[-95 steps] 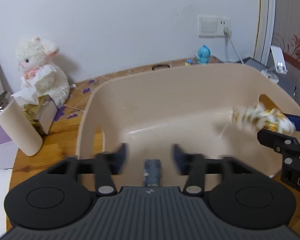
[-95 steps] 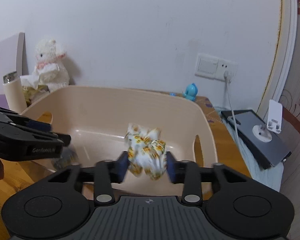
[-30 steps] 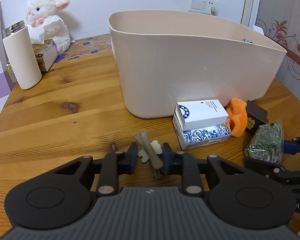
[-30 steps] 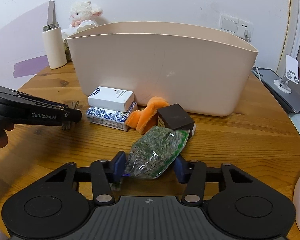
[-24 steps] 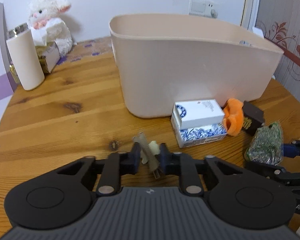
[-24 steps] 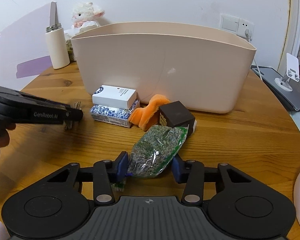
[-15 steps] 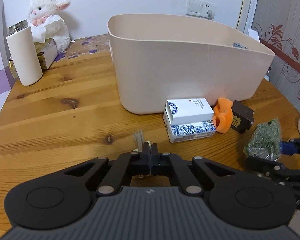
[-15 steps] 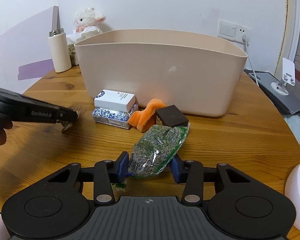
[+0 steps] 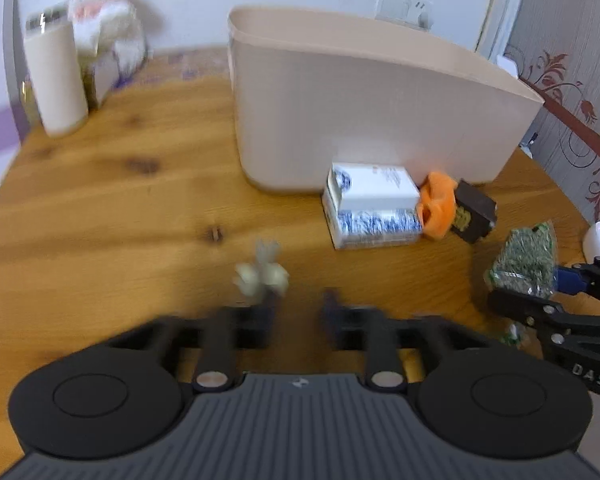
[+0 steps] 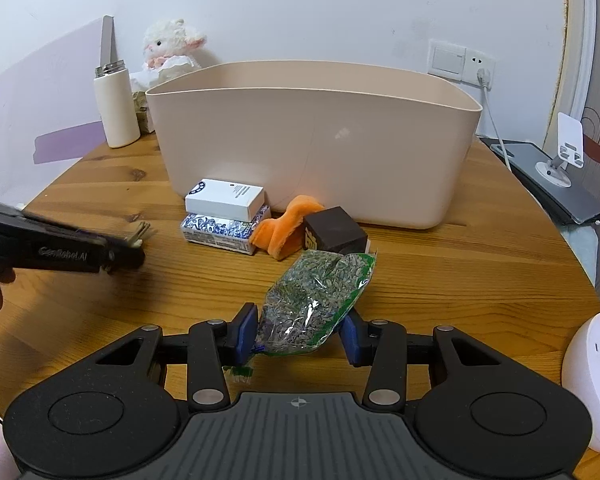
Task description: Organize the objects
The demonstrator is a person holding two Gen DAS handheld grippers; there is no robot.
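Observation:
A beige tub (image 9: pixel 380 100) (image 10: pixel 312 136) stands on the round wooden table. My left gripper (image 9: pixel 296 312) is open; a small pale clip (image 9: pixel 262 270) lies on the wood just ahead of its left finger, blurred. In the right wrist view the clip (image 10: pixel 138 234) shows beyond the left gripper's tip. My right gripper (image 10: pixel 298 334) is closed on a clear bag of green-grey seeds (image 10: pixel 316 296) (image 9: pixel 524 260). In front of the tub lie a white box on a blue-patterned box (image 10: pixel 224 216) (image 9: pixel 374 208), an orange cloth (image 10: pixel 284 228) and a dark brown box (image 10: pixel 334 234).
A cream flask (image 10: pixel 116 108) (image 9: pixel 56 88), a tissue box and a white plush lamb (image 10: pixel 172 48) stand at the back left. A white power socket (image 10: pixel 592 380) sits at the right table edge. A grey tablet with a phone stand (image 10: pixel 556 180) lies beyond the right edge.
My left gripper has opened and let go of the pale clip, which now lies on the table ahead of it. My right gripper still holds the seed bag, slightly nearer the tub.

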